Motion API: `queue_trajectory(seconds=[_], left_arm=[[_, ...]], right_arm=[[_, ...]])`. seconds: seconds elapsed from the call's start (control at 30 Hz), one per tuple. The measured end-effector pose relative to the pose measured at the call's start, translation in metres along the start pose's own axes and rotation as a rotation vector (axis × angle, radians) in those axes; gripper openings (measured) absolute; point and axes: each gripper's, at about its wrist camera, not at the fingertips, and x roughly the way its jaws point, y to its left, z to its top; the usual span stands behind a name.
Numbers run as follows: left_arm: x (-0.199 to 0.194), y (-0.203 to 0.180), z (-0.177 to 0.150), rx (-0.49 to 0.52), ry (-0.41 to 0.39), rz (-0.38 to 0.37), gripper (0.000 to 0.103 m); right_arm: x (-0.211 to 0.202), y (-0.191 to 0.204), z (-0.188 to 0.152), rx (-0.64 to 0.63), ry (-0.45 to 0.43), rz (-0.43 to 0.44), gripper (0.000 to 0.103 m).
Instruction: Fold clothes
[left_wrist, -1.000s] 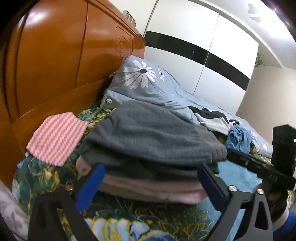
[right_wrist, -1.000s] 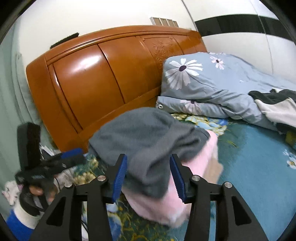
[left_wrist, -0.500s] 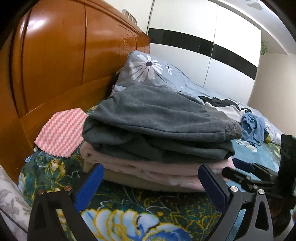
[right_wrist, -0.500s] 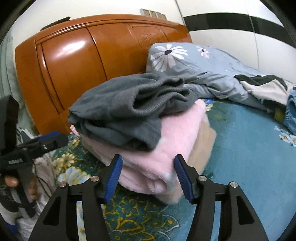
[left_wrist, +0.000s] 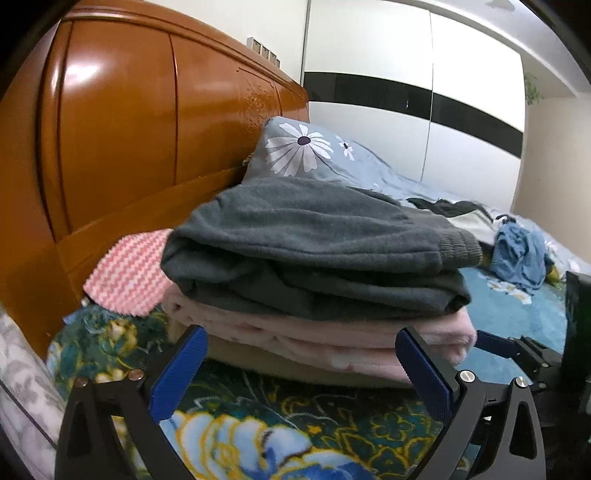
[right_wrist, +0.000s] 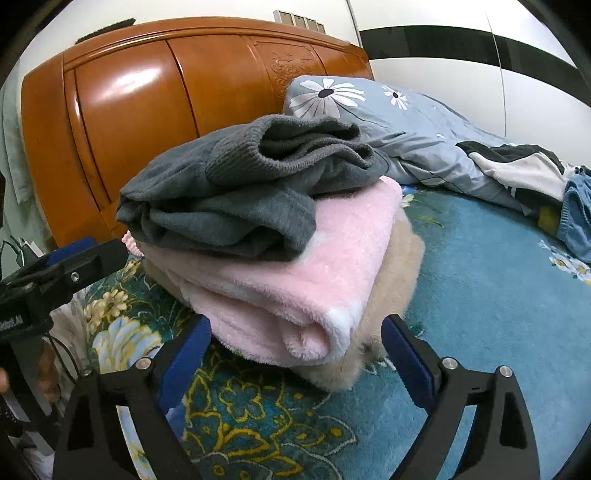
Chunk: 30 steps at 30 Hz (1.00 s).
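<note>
A folded grey sweater (left_wrist: 314, 243) lies on top of a stack, over a folded pink fleece (left_wrist: 317, 339) and a beige piece (left_wrist: 295, 369) at the bottom, on the floral bedspread. In the right wrist view the grey sweater (right_wrist: 240, 192) sits on the pink fleece (right_wrist: 314, 280) and the beige piece (right_wrist: 391, 266). My left gripper (left_wrist: 301, 365) is open and empty, just in front of the stack. My right gripper (right_wrist: 297, 350) is open and empty at the stack's corner. The right gripper also shows in the left wrist view (left_wrist: 517, 350), and the left gripper in the right wrist view (right_wrist: 62, 262).
A wooden headboard (left_wrist: 147, 129) stands behind the stack. A pink-white striped cloth (left_wrist: 129, 273) lies left of it. A grey flowered pillow (left_wrist: 306, 147), a black-and-white garment (right_wrist: 517, 166) and a blue garment (left_wrist: 521, 254) lie further along the bed.
Both grippers have drawn back and lower from the stack. The right gripper's jaws have opened wider. The grey sweater now rests flat on the pile.
</note>
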Motion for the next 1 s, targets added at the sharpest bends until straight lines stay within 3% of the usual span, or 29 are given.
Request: queue_trajectory(seconds=[0.33, 0.43, 1.0], left_arm=[[0.007, -0.007, -0.017, -0.022, 0.012, 0.063, 0.103], [0.009, -0.007, -0.019, -0.019, 0.011, 0.07, 0.103], [0.012, -0.013, -0.024, 0.021, 0.016, 0.075, 0.103]], right_arm=[[-0.004, 0.002, -0.006, -0.025, 0.006, -0.042, 0.095], [-0.006, 0.005, -0.007, -0.035, -0.002, -0.062, 0.103], [-0.007, 0.002, -0.011, -0.035, -0.001, -0.101, 0.103]])
